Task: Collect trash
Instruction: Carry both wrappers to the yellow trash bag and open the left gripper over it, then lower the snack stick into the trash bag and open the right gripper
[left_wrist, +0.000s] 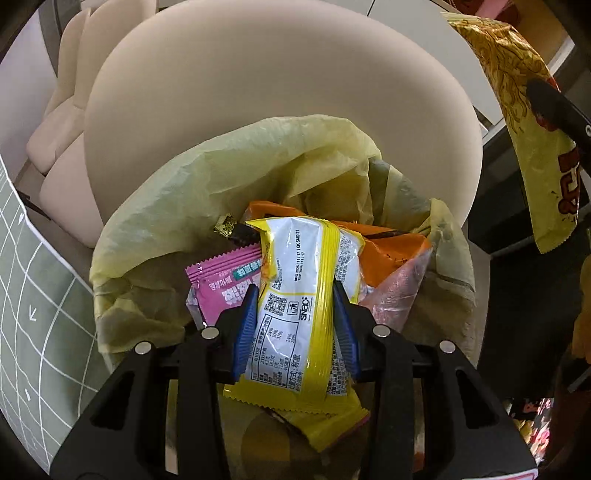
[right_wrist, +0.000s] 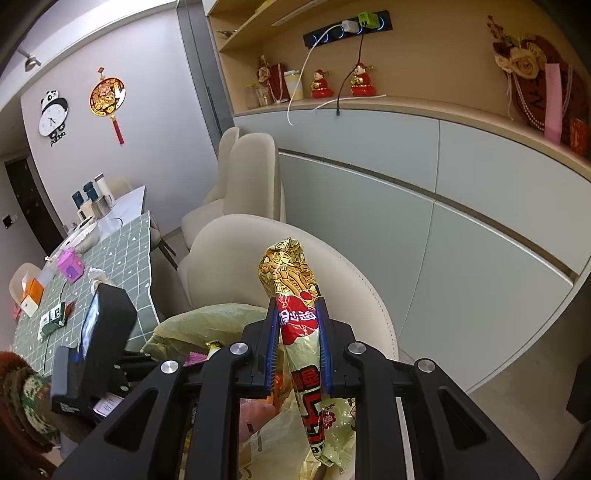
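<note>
The task looks well under way but not finished. The yellow trash bag stands open in front of a beige chair and already has several wrappers inside: an orange packet, a pink sachet and a small dark one w/ gold print.

The left gripper is right above the bag mouth. Its blue fingers are clamped on a yellow-and-white snack wrapper, which hangs over the trash already in the bag. It is not released yet, so this piece counts as nearly done only.

The right gripper is higher, approx. beside the bag. Its fingers are pressed together on a long gold-and-red snack packet, held nearly upright. The same packet shows at the right edge of the left view, above and right of the bag, so I judge it goes in second.

What is left: both held pieces must drop in. Also, on the surface w/ the green checked cloth, some items lie: a green-and-white packet, an orange box, a pink box. Whether these are trash I cannot tell, so maybe more rounds are needed.
</note>
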